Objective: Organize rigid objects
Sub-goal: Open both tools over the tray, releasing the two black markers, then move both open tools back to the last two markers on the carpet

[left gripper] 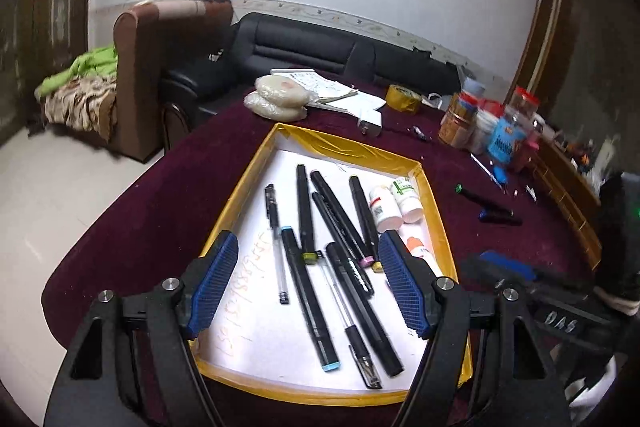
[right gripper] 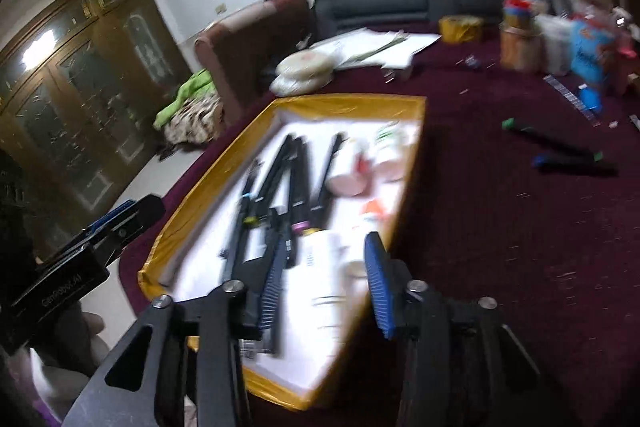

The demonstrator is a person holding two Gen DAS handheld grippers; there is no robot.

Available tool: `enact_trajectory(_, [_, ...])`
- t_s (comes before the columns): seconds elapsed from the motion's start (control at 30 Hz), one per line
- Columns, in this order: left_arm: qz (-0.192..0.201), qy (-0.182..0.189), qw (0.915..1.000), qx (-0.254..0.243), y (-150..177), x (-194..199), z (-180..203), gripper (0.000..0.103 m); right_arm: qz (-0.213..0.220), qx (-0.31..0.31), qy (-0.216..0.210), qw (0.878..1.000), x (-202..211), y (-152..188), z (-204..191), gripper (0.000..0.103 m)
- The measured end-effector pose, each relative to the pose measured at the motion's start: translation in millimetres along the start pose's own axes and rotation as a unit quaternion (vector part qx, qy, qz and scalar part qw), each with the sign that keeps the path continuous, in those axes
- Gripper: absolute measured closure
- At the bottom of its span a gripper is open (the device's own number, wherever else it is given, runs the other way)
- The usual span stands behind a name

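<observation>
A yellow-rimmed tray (left gripper: 436, 203) with a white floor holds several black markers (left gripper: 306, 211) and pens, two small white bottles (left gripper: 384, 209) and a glue stick (left gripper: 420, 251). My left gripper (left gripper: 308, 287) is open and empty, hovering over the tray's near part. My right gripper (right gripper: 324, 287) is open over the tray's near right corner (right gripper: 412, 163); a white tube (right gripper: 326, 267) lies between its fingers, seemingly resting in the tray. Two black markers (right gripper: 560, 151) lie loose on the maroon cloth right of the tray; they also show in the left wrist view (left gripper: 492, 209).
Jars and bottles (left gripper: 492, 123) stand at the table's far right. A tape roll (left gripper: 404, 97), a charger (left gripper: 370, 125), papers and round flat packs (left gripper: 276, 97) lie behind the tray. Sofas stand beyond the table (left gripper: 120, 211).
</observation>
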State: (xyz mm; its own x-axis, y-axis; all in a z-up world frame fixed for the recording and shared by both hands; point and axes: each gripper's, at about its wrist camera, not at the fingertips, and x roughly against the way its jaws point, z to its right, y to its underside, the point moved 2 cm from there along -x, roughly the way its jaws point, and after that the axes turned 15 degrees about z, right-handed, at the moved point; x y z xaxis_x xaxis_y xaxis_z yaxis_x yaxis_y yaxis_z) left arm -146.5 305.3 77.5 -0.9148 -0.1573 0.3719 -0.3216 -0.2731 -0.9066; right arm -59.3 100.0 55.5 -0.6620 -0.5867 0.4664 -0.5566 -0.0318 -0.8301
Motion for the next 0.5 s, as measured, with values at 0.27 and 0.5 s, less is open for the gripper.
enact_trajectory(0.27, [-0.019, 0.003, 0.9987, -0.047, 7.5, -4.6, 42.3, 0.030, 0.008, -0.053, 0.038, 0.998, 23.5, 3.0, 62.5, 0.057])
enact_trajectory(0.5, [-0.029, 0.009, 0.9955, -0.090, 12.4, -4.8, 82.2, 0.030, 0.024, -0.085, 0.057, 0.994, 50.7, 8.7, 105.3, 0.057])
